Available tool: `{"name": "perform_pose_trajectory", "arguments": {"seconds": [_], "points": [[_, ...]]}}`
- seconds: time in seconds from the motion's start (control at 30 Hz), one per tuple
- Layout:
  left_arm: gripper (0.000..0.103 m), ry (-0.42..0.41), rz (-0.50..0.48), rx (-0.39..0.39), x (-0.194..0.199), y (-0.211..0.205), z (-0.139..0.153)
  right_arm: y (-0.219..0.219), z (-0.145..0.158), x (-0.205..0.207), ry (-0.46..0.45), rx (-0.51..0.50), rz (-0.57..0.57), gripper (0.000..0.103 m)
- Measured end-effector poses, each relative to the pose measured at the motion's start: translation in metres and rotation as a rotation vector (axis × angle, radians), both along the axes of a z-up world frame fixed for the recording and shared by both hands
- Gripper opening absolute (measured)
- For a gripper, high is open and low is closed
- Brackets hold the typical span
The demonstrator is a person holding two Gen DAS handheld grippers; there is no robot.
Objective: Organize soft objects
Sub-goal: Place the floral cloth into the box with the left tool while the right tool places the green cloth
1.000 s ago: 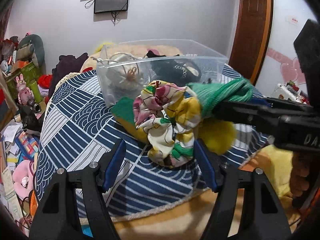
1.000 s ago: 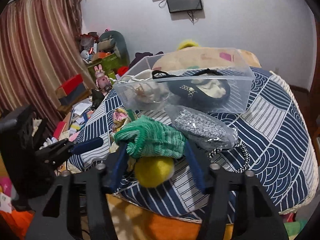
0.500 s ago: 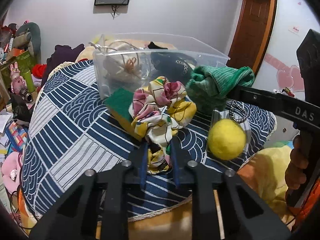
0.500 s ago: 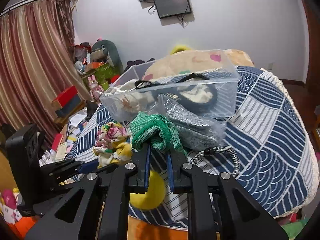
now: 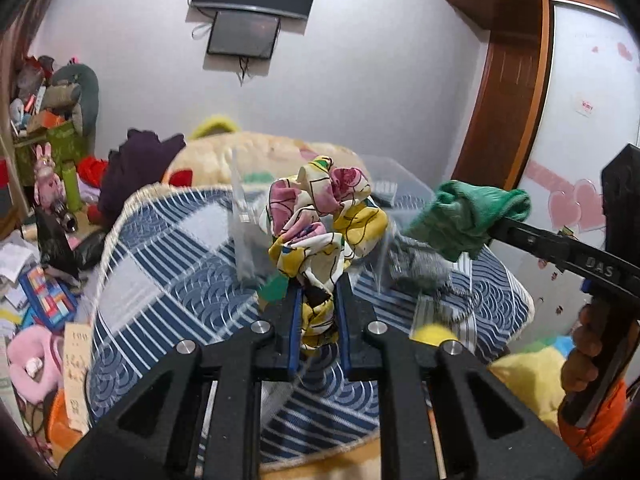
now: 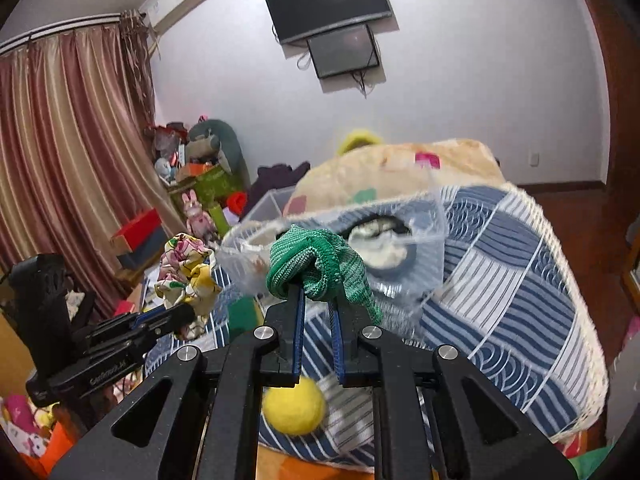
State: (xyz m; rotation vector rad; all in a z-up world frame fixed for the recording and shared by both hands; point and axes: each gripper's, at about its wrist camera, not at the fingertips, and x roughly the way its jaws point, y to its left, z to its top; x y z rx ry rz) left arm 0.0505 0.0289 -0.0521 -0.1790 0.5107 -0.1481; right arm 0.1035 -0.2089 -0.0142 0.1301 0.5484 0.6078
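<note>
My left gripper (image 5: 319,296) is shut on a floral yellow-pink scrunchie (image 5: 322,216) and holds it up above the blue patterned bed cover (image 5: 168,276). My right gripper (image 6: 318,300) is shut on a green knitted cloth (image 6: 316,264), also lifted; the cloth also shows in the left wrist view (image 5: 466,218). A yellow pom-pom ball (image 6: 294,404) hangs below it. The clear plastic box (image 6: 424,220) with soft items inside stands behind both, blurred. The scrunchie also shows at the left of the right wrist view (image 6: 186,268).
A silvery bag (image 5: 420,264) and a green sponge (image 5: 276,286) lie on the cover by the box. A quilt pile (image 6: 400,168) lies behind. Toys, boxes and books clutter the floor at the left (image 5: 44,292). A door (image 5: 504,92) is at the right.
Both grippers closed on their items and lifted them: the scrunchie and the green cloth rose off the cover toward the box, with the yellow ball now dangling below.
</note>
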Motion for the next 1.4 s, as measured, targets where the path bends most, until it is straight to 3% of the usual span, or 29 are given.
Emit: {"name": "perform_pose_trajectory", "arguments": {"seconds": [0.23, 0.43, 0.53, 0.67, 0.83, 1.17, 1.23, 1.4], "points": [[0.015, -0.034, 0.029, 0.027, 0.025, 0.010, 0.020, -0.003, 0.023, 0.016, -0.068, 0.009, -0.042, 0.011], [0.015, -0.039, 0.056, 0.081, 0.051, 0.012, 0.023, -0.006, 0.030, 0.031, -0.103, -0.015, -0.077, 0.011], [0.015, -0.038, 0.057, 0.069, 0.064, 0.013, 0.023, -0.007, 0.032, 0.038, -0.106, -0.028, -0.091, 0.011], [0.015, -0.003, 0.021, 0.031, 0.086, 0.014, 0.019, -0.005, 0.025, 0.052, -0.083, -0.041, -0.091, 0.011], [0.015, 0.051, -0.005, 0.049, 0.111, 0.005, 0.005, 0.002, 0.011, 0.070, -0.027, -0.057, -0.084, 0.011], [0.015, 0.087, 0.008, 0.028, 0.131, -0.001, -0.010, 0.019, -0.013, 0.096, 0.054, -0.071, -0.087, 0.011], [0.017, 0.101, 0.013, 0.040, 0.134, -0.002, -0.013, 0.022, -0.016, 0.099, 0.065, -0.089, -0.096, 0.011], [0.037, 0.092, 0.026, 0.028, 0.130, -0.003, -0.012, 0.023, -0.021, 0.100, 0.075, -0.124, -0.099, 0.013]]}}
